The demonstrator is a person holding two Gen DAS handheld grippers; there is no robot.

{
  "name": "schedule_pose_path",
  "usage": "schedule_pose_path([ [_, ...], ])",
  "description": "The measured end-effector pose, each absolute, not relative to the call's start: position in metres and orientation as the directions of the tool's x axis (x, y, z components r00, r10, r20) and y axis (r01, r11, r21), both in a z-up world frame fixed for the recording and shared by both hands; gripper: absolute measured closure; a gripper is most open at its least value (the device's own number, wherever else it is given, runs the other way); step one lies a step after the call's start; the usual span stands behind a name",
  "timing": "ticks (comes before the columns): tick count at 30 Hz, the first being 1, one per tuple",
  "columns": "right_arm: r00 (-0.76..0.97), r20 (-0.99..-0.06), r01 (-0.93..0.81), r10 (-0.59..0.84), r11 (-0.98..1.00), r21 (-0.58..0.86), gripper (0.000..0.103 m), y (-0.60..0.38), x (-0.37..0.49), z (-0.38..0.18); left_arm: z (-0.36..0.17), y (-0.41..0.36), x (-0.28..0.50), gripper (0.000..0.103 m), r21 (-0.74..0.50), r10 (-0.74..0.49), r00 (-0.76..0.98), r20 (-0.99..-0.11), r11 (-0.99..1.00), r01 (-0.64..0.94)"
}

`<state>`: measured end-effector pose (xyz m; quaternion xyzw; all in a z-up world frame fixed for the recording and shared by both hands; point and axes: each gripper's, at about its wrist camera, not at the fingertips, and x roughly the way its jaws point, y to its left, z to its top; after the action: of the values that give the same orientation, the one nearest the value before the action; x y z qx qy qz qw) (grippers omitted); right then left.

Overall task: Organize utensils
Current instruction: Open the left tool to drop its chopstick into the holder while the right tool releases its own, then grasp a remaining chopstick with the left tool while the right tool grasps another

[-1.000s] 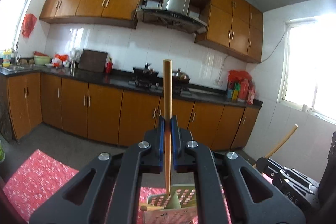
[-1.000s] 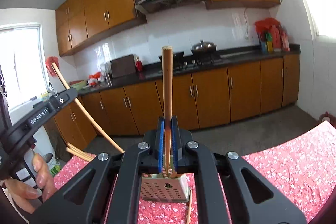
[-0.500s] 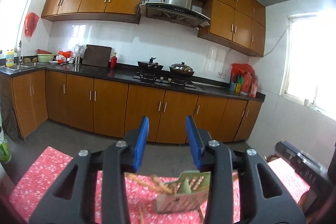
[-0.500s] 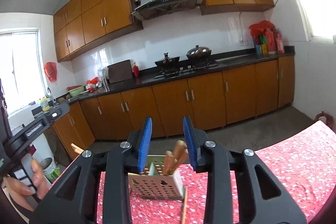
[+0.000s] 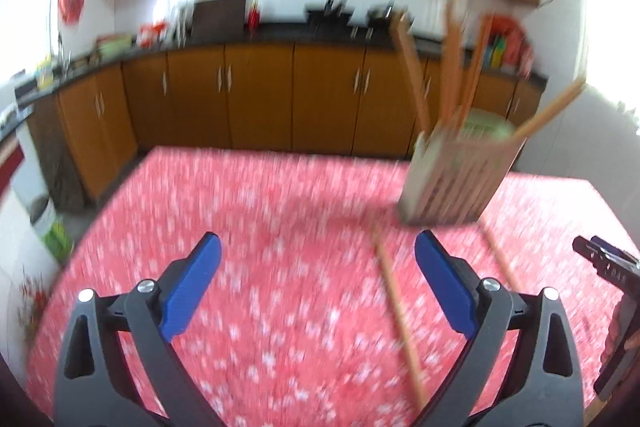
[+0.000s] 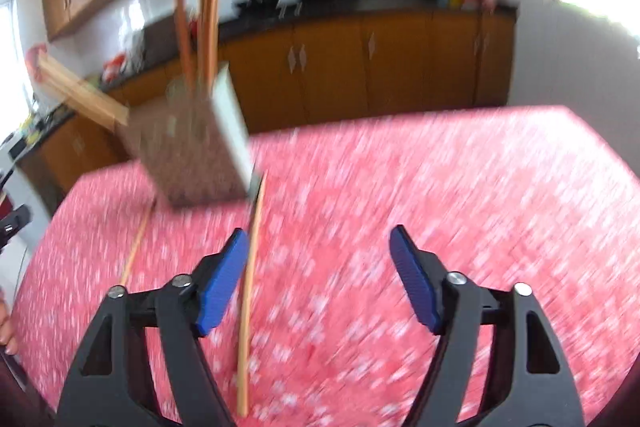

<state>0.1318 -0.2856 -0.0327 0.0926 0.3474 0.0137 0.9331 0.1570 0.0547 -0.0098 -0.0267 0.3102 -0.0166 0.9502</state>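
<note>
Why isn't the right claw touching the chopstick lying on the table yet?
Cannot tell. In the right wrist view the chopstick runs beside the opening right claw's left pad, but blur hides any gap.

Daylight floods in from blown-out windows (image 5: 612,39) at the frame edges, leaving white glare. Both views are heavily motion-blurred: the red patterned table (image 5: 280,267) smears into streaks, while the black fingers (image 6: 224,279) stay sharp. Fisheye bending curves the cabinets (image 5: 260,87), and dark vignetting rounds the corners.

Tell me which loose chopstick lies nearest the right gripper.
The chopstick beside its left pad; the other loose one lies farther left.
</note>
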Motion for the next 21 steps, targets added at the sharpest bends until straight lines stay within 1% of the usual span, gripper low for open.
schedule_pose_path([
  [1,0.736,-0.667,0.021,0.116,0.981,0.194,0.040,-0.279,0.132,-0.042,-0.019,0.054,0.158,0.008,-0.069,-0.056,0.791,-0.609,0.997,0.018],
  [2,0.717,-0.683,0.005,0.140,0.978,0.206,0.043,-0.274,0.134,-0.048,-0.026,0.054,0.158,0.008,-0.075,-0.063,0.783,-0.619,0.997,0.021],
  [5,0.680,-0.712,-0.040,0.173,0.979,0.199,0.043,-0.254,0.133,-0.064,-0.045,0.043,0.153,0.008,-0.072,-0.091,0.760,-0.644,0.996,0.059],
  [10,0.665,-0.732,-0.072,0.148,0.988,0.134,0.047,-0.235,0.134,-0.073,-0.064,0.021,0.145,0.008,-0.074,-0.146,0.721,-0.677,0.989,0.131],
  [11,0.663,-0.735,-0.070,0.145,0.989,0.132,0.049,-0.234,0.134,-0.073,-0.069,0.017,0.145,0.007,-0.078,-0.155,0.704,-0.693,0.987,0.140],
  [13,0.652,-0.743,-0.066,0.147,0.988,0.138,0.052,-0.234,0.135,-0.077,-0.073,0.009,0.145,0.007,-0.073,-0.153,0.688,-0.709,0.987,0.145],
  [16,0.647,-0.748,-0.057,0.147,0.988,0.145,0.054,-0.238,0.134,-0.082,-0.079,-0.001,0.147,0.006,-0.055,-0.135,0.668,-0.732,0.989,0.141],
  [21,0.641,-0.751,-0.055,0.155,0.986,0.157,0.060,-0.240,0.131,-0.083,-0.088,-0.008,0.151,0.007,-0.045,-0.112,0.640,-0.761,0.992,0.120],
])
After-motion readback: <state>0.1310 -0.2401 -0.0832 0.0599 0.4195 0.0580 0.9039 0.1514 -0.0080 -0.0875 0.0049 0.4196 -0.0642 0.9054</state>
